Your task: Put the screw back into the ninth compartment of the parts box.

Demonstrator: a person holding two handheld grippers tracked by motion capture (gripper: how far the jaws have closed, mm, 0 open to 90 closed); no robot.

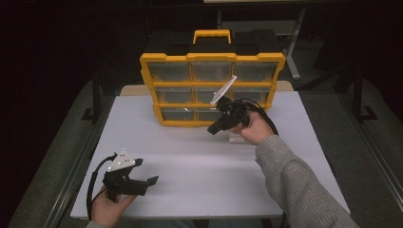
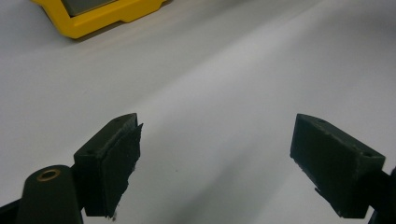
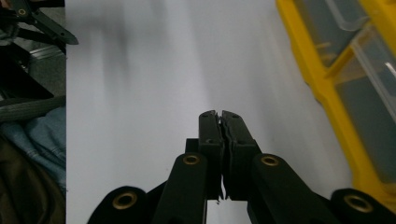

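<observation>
High view: fixed above the near edge, looking forward and down on the whole table, far off, organizer at the back.
Left gripper view: low and close over the table, facing the organizer.
Right gripper view: close above the table, organizer along its right edge.
Shared: white table top and yellow organizer.

A white table stands on grey floor; a small clear block rests on it.
</observation>
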